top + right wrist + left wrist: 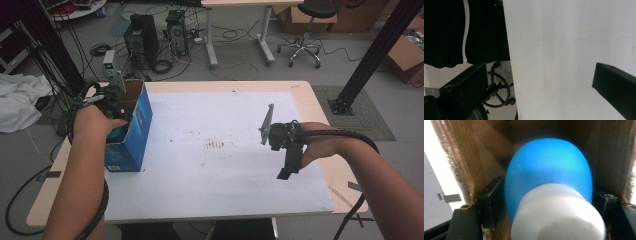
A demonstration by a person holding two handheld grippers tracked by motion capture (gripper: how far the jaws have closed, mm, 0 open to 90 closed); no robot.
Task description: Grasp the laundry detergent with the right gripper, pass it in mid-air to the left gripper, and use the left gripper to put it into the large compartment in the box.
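At nine o'clock on the table (225, 195), the left hand-held gripper (116, 107) is reaching into the open top of a blue cardboard box (131, 131). In the left gripper view, a blue bottle (549, 172) with a white cap (557, 213) is sitting inside the box, between the jaws; whether the pads are pressing on it I cannot tell. At three o'clock, the right hand-held gripper (287, 167) is hovering over the white tabletop, jaws standing wide with nothing between them
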